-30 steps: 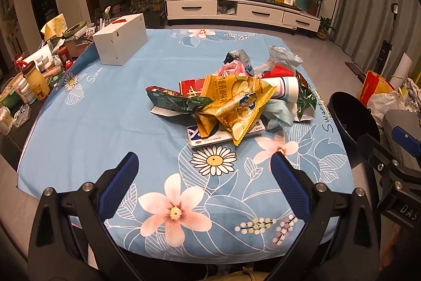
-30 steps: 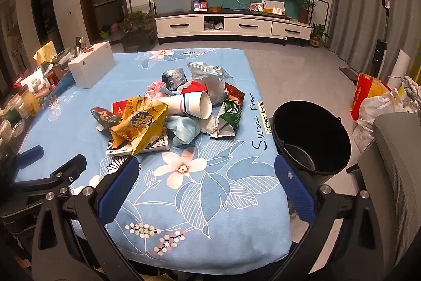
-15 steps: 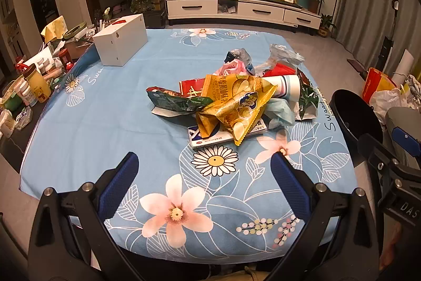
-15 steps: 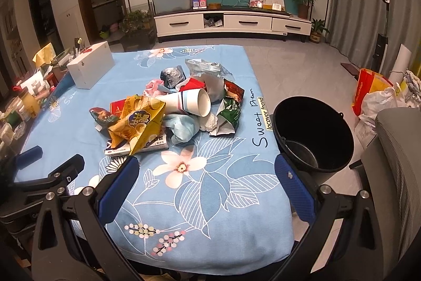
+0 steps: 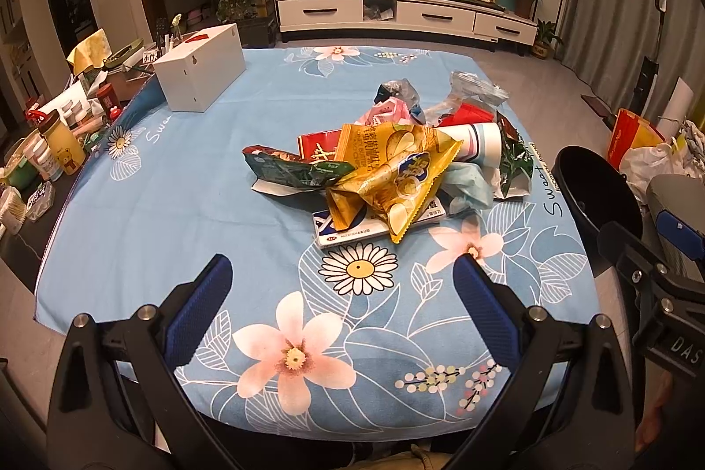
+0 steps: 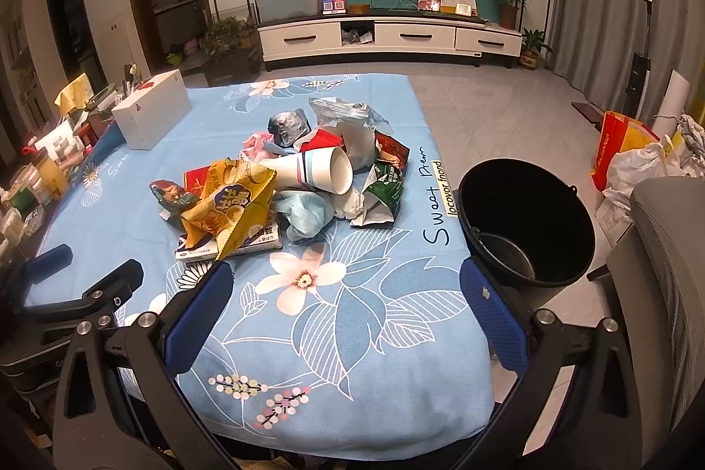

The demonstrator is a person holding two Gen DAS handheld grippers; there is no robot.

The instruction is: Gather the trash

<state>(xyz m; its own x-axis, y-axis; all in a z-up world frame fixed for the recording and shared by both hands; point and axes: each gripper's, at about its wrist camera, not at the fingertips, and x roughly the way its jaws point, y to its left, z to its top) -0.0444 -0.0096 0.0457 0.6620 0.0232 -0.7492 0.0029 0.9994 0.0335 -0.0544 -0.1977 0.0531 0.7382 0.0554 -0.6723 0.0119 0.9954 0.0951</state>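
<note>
Black plastic, round and smooth-walled, the bucket [image 6: 526,223] is standing on the floor just beside the table's right edge; only its bare dull bottom is showing inside. On the table, a soft blue cloth [image 6: 365,320] printed with flowers and leaves is lying flat and draping over the near edge.

Your trash pile [image 5: 387,166] is sitting near the middle of that cloth, well apart from both of your tools. A crinkled, glossy yellow chip bag [image 5: 392,175] is lying on top at the front, partly covering a flat white-and-blue carton [image 5: 352,234]. A paper cup [image 6: 315,170] with thin stripes is lying on its side with its open mouth facing the bucket, and nothing is showing inside it. A dark green foil wrapper [image 5: 291,170] is sticking out to the left, a crumpled pale blue wad [image 6: 306,212] is sitting under the cup, and clear and silvery film bags [image 6: 348,117] are bunched at the back.

A plain white rectangular box [image 5: 200,71] is standing closed at the far left of the table.

You are holding the left gripper [image 5: 341,294] over the near edge with its blue-padded fingers spread wide and gripping nothing. Your right gripper [image 6: 348,300] is hovering the same way, fingers wide apart and empty, its right pad lined up in front of the bucket.
</note>
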